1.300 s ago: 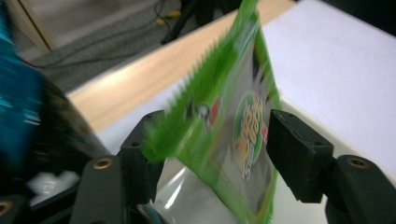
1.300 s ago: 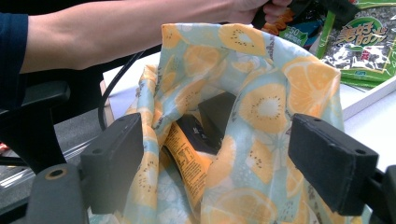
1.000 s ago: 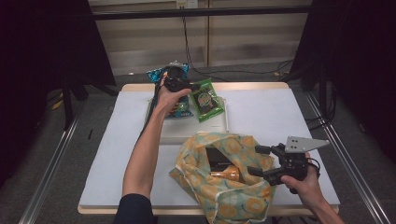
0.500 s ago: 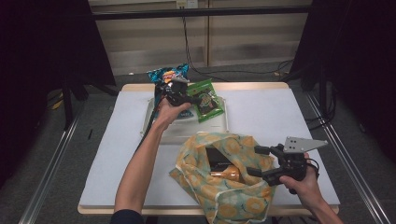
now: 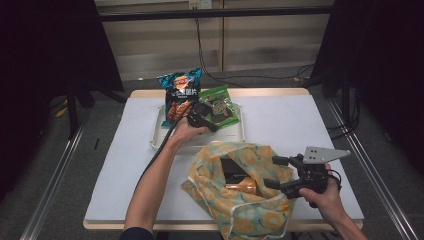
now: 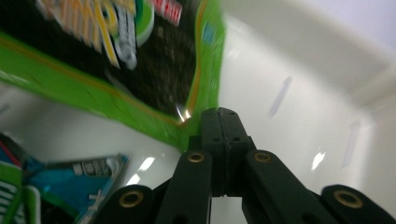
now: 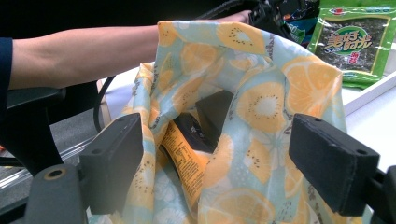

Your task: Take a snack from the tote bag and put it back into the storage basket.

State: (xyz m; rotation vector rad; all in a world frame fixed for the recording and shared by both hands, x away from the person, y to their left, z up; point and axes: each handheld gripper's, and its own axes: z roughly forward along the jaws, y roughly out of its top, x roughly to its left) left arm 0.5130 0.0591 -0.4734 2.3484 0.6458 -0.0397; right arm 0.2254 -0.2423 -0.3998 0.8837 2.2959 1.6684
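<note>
So my left hand-held gripper is out over the shallow white plastic tray at the far side of the surface, and from its own camera the jaws are pinched fully together right on the bottom corner of the flat green foil seaweed snack packet. That's a thin seam grip, just the edge of the wrapper. My guess is that's the weak point: if I lift or swing fast the foil could slide out of the pads, or the packet could flap and knock the blue crinkly chip bag standing just beside it in the same tray.

My right hand-held gripper sits at the mouth of the soft cloth tote bag with the orange-slice print, jaws spread wide with the fabric rim between them, not clamped on anything as far as I can see. There's already an orange packet and something dark inside. Since the cloth is floppy, the opening could sag shut if I let that side go, and then the green packet lands on top of the fabric instead of inside.

The surface is a white sheet over a light wooden top, with bare patches on both sides. Around it there are dark curtains, a pale panelled wall behind, cables trailing on a grey floor, and metal rails along both sides
</note>
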